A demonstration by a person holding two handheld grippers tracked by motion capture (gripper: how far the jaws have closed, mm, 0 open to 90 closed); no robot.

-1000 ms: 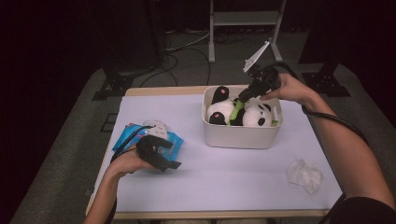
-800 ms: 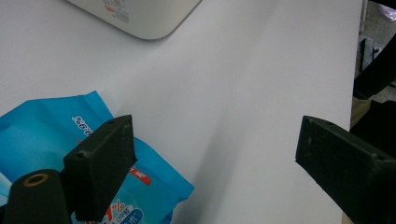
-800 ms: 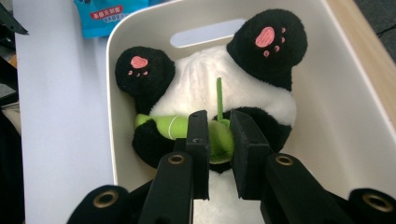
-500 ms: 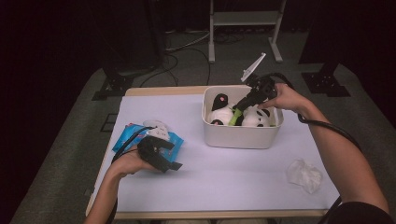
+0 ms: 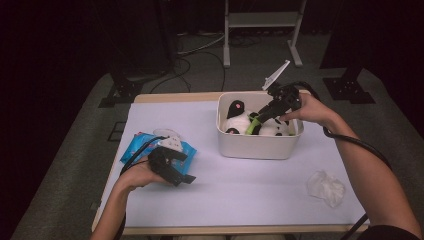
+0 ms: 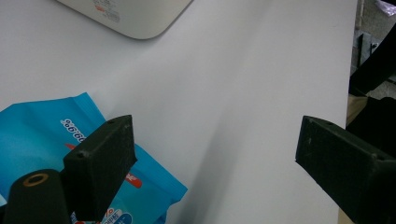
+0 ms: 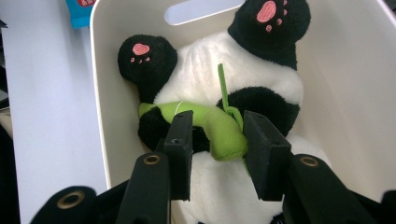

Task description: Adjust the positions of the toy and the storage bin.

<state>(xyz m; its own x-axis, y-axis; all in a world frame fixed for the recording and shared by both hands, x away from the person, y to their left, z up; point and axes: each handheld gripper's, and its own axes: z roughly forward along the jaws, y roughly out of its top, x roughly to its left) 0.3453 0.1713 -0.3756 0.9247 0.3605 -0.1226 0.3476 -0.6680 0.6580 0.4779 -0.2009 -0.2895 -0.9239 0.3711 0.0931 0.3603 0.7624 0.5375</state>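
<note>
A plush panda [image 7: 233,93] lies on its back in a white plastic bin [image 5: 260,146] at the far right of a pale-topped table [image 5: 240,190], its pink-padded paws up, as the right gripper [image 7: 217,140] reaches down into the bin. The jaws have just been opening; they now stand narrowly apart on either side of the toy's green bamboo stalk [image 7: 212,126], which sits between the pads, close to both, with no firm pinch to be seen. The risk from here: the stalk's thin green leaf strand [image 7: 223,88] could catch on a pad as the gripper lifts, dragging the panda up or tipping the light bin. The left gripper [image 6: 215,154], jaws wide and empty, rests over a blue wet-wipes pack [image 6: 37,126]; a crumpled tissue [image 5: 326,186] lies near the right edge.
</note>
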